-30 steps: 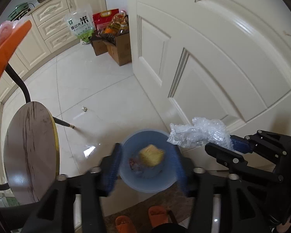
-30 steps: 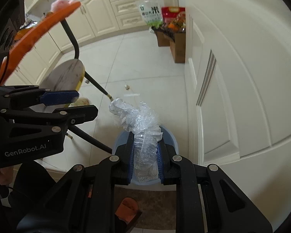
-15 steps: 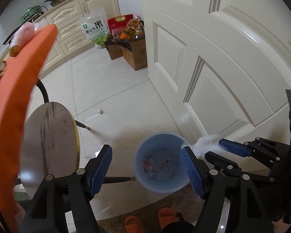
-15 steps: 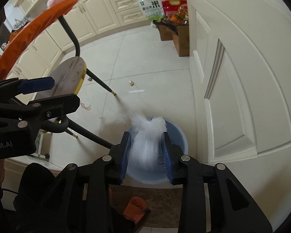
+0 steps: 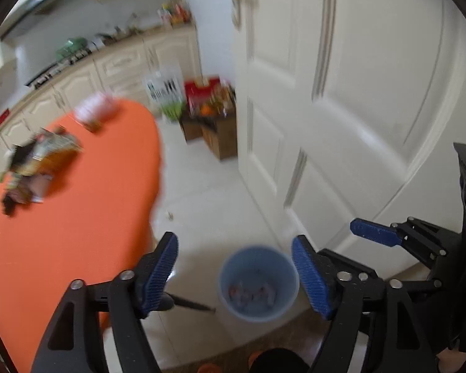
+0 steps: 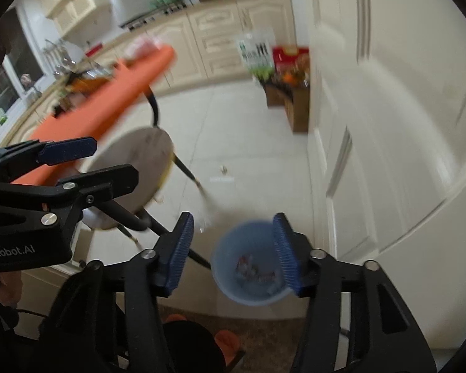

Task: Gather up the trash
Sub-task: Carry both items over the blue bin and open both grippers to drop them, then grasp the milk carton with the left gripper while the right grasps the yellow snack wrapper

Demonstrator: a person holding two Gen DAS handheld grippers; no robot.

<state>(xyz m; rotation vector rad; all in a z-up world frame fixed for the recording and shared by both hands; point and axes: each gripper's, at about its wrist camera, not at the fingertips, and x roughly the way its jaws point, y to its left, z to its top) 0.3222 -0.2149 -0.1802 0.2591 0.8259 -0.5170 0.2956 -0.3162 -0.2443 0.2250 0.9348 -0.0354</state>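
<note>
Two black grippers with blue ribbed pads, both with jaws spread wide and holding nothing: left gripper (image 5: 234, 272) and right gripper (image 6: 233, 250), each hovering above the round light-blue plastic waste bin (image 5: 258, 286), which stands on the pale tiled floor (image 5: 202, 192) near the white panelled door (image 5: 357, 108) at right. Bin contents: blurred scraps of trash (image 6: 254, 272) at the bottom. Orange-topped table (image 5: 77, 202) at left carries crumpled wrappers (image 5: 37, 161); brown cardboard boxes (image 5: 217, 133) stand far along the door.

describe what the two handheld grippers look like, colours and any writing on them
Both the left gripper and the right gripper are black angular frames with silver screws and ribbed blue pads on each finger. The left one's body carries white "GenRobot.AI" lettering, partly cut off in the right wrist view.
</note>
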